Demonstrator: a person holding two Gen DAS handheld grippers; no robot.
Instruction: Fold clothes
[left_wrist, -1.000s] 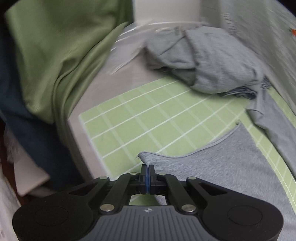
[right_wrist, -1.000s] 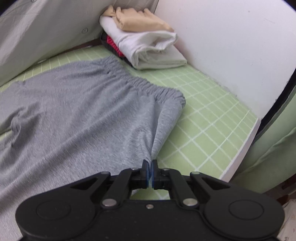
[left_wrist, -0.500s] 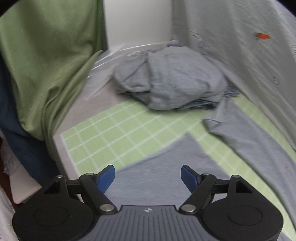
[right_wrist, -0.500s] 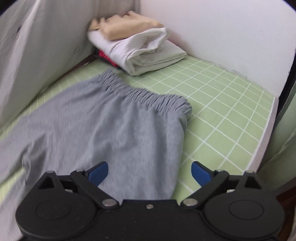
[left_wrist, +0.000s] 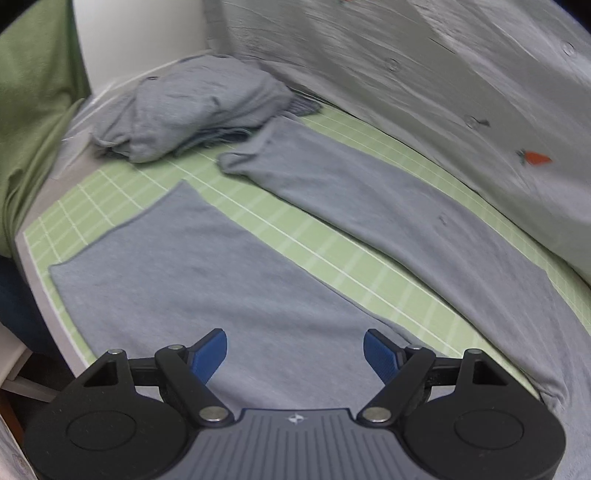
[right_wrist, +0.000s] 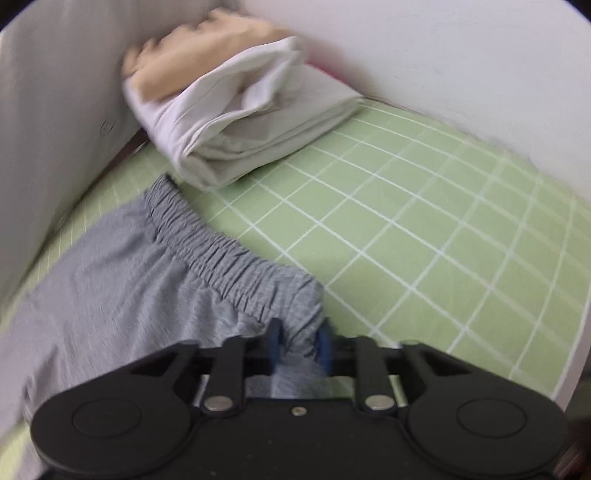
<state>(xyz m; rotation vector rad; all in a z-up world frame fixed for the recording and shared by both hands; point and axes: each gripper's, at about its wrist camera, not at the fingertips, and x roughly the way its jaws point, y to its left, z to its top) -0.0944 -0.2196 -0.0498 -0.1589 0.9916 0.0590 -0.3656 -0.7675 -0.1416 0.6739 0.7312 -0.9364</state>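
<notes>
Grey trousers lie flat on a green grid mat (left_wrist: 314, 243). In the left wrist view the near leg (left_wrist: 184, 266) and the far leg (left_wrist: 369, 206) run apart with mat between them. My left gripper (left_wrist: 295, 350) hangs open above the near leg, with nothing between its blue pads. In the right wrist view the elastic waistband (right_wrist: 221, 251) runs across the mat (right_wrist: 424, 240). My right gripper (right_wrist: 300, 343) is at the waistband's near corner. Its jaws are closing, and bunched grey fabric fills the gap between them.
A crumpled heap of grey clothes (left_wrist: 192, 110) sits at the mat's far end, with green cloth (left_wrist: 29, 110) hanging beside it. A folded white and beige stack (right_wrist: 236, 110) lies in the corner by the white wall (right_wrist: 443, 55). The table edge (right_wrist: 569, 350) is at the right.
Both grippers let go of the trousers and opened. The left moved along the near leg toward the middle. The right shifted to the waistband corner and closed on it.
</notes>
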